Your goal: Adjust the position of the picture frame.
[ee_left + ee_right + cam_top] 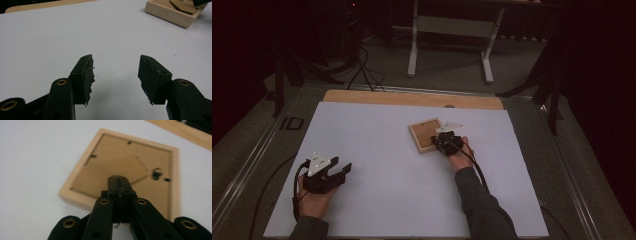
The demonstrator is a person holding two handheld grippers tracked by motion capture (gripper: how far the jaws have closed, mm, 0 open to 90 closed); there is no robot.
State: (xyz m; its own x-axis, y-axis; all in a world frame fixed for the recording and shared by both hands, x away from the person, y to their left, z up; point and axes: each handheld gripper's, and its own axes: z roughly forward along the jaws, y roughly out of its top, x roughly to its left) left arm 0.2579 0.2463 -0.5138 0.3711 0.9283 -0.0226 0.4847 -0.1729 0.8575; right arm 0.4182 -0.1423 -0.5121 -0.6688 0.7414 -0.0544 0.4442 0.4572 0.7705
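picture frame (427, 135) lies face down on the white counter (387, 165), its brown backing board up, set cornerwise to the counter's edges. nearest the person, the left hand-held gripper (343, 171) rests low on the counter with jaws spread and nothing between them — well apart from the frame, which lies ahead and to its right. farther out, the right hand-held gripper (118, 180), jaws clenched on nothing, hangs just over the backing board — clearly the nearer hand.

Pale wooden picture frame (426, 135) with brown backing, white table (387, 165), black tongs (117, 180).
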